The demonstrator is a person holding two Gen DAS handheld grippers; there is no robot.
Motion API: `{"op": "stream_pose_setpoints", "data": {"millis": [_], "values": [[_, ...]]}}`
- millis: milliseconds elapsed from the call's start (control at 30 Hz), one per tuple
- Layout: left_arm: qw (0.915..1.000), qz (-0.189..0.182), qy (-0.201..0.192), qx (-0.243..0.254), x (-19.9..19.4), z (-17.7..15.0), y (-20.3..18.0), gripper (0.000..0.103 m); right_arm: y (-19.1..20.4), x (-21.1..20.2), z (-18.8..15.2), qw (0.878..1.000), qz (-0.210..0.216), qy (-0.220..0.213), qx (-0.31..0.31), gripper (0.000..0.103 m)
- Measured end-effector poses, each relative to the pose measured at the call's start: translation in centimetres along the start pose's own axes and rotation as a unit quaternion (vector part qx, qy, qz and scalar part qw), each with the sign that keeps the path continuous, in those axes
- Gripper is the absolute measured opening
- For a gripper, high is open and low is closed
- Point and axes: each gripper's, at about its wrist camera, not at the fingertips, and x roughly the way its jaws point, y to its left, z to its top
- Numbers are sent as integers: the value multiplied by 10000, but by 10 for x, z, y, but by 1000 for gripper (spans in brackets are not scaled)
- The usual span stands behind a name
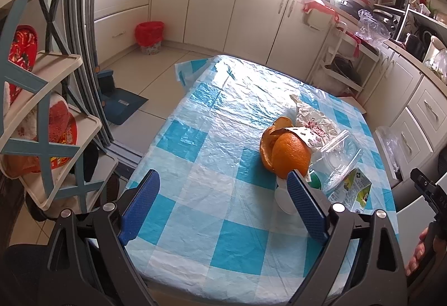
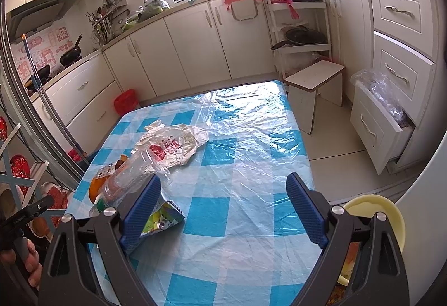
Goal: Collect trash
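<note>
Both claws spread wide, nothing between the pads; left gripper (image 1: 223, 205) sits over the near edge of the table (image 1: 201, 225), right gripper (image 2: 223, 209) over the same blue-and-white checked plastic cover, further along.

Trash sits in one cluster on the table, on the left gripper's right side and the right gripper's left side: orange peel (image 1: 285, 152) curled up, orange side out; crumpled white plastic bag (image 2: 170, 144) with red print behind it, lying flat; clear plastic container (image 2: 131, 172) on its side, touching the bag; green-and-white printed carton (image 2: 160, 218) flattened, just beside the right gripper's left pad; a white rounded item (image 1: 283, 198) and a green bit partly hidden behind the left gripper's right pad, can't tell what they are.

Neither gripper touches any of it.

Red-lined bin (image 1: 150, 36) on the floor by the cabinets, well apart from the table; yellow bowl (image 2: 382, 218) at the right gripper's lower right, partly hidden behind it; white stool (image 2: 314, 91) beyond the table's far corner.
</note>
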Motion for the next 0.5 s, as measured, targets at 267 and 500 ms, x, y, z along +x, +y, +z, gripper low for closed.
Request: {"op": "stream_pose_setpoints", "data": {"millis": [267,500], "values": [[10000,12,45,7,4,0,-1,88,-7,5,-1,9999,-11,64,93,88],[10000,16,65,36,5,0,-3,88,-8,6,-2,9999,-4,78,89,88]]}}
